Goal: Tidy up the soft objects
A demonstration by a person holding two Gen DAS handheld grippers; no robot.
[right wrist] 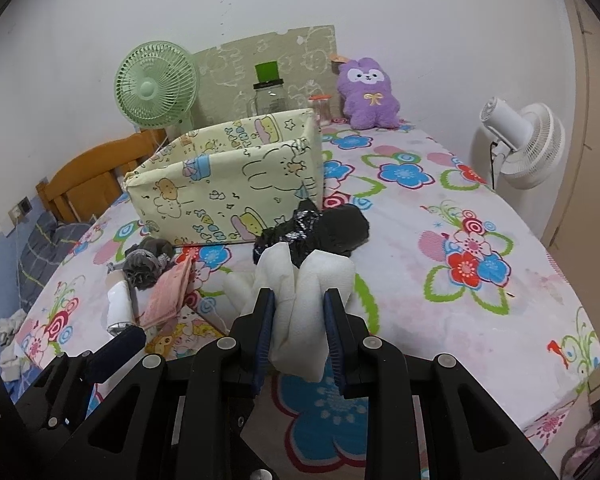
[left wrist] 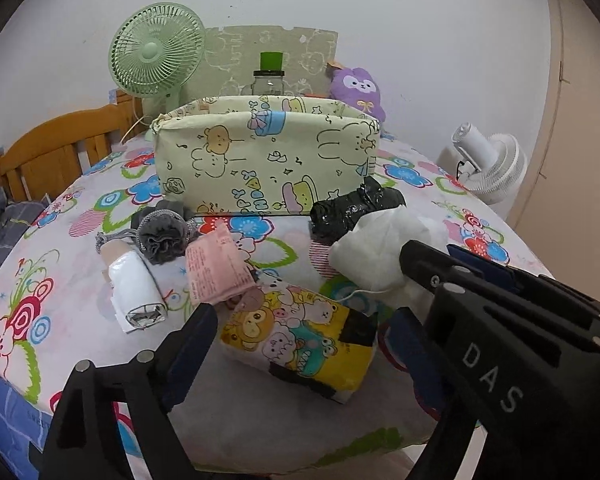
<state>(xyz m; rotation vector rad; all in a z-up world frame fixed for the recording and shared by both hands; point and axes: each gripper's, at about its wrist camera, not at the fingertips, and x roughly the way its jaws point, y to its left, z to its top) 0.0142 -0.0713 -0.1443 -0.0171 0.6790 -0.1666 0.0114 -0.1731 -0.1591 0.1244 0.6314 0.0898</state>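
The yellow cloth box (right wrist: 228, 184) on the bed (right wrist: 480, 292) looks empty as far as can be seen, so the tidying is judged to be just begun. One white soft bundle (right wrist: 300, 320) is squeezed by the right tool (right wrist: 299, 332), near the bed's front edge. The left tool (left wrist: 300, 320) is held open around one cartoon tissue pack (left wrist: 300, 340). Still left lying on the bed: one black bag roll (left wrist: 356, 208), one grey puff (left wrist: 162, 236), one pink packet (left wrist: 216, 268) and one white roll (left wrist: 136, 292).
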